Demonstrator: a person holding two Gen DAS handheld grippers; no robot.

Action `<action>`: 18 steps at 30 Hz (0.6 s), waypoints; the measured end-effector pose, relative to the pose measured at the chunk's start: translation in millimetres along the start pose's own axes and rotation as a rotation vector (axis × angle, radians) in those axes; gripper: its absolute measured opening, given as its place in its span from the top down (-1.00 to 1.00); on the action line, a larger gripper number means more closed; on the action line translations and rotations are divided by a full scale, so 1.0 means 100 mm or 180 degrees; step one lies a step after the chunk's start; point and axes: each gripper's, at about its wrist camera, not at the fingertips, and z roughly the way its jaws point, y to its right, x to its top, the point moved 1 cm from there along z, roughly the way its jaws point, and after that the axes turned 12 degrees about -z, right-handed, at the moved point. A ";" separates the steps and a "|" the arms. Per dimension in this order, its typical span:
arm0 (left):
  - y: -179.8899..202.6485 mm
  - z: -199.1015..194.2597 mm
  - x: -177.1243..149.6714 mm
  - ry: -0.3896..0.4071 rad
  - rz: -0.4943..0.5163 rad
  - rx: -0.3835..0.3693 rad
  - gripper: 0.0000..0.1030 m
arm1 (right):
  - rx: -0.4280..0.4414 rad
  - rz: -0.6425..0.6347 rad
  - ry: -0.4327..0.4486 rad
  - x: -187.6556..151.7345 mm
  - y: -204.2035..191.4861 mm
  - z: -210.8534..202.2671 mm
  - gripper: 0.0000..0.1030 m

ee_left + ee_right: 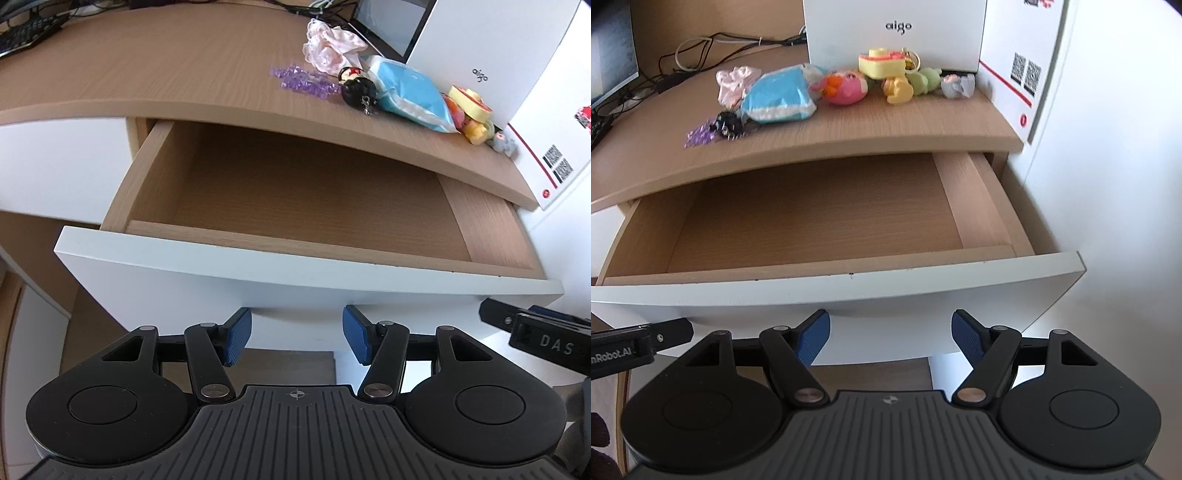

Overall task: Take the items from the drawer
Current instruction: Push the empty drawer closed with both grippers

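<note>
Both grippers, left (297,338) and right (891,338), hang spread before the bare-bottomed drawer (812,218); toys (846,86) crowd the desktop (849,125).

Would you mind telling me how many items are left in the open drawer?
0. The visible floor of the drawer is bare in both wrist views; the back, under the desktop, is hidden. The toys, such as the blue pouch, lie on the desktop.

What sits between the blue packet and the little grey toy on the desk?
In the right wrist view: a pink round toy, a yellow figure and a green one.
</note>
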 end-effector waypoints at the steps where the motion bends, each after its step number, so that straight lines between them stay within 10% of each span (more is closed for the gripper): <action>1: 0.01 0.02 0.03 0.0009 0.0006 0.0012 -0.15 | -0.0008 0.0000 0.0016 0.03 0.00 0.01 -0.42; 18: 0.16 0.45 0.53 0.0118 0.0093 0.0136 -0.16 | -0.0242 -0.0014 0.0116 0.38 0.22 0.52 -0.45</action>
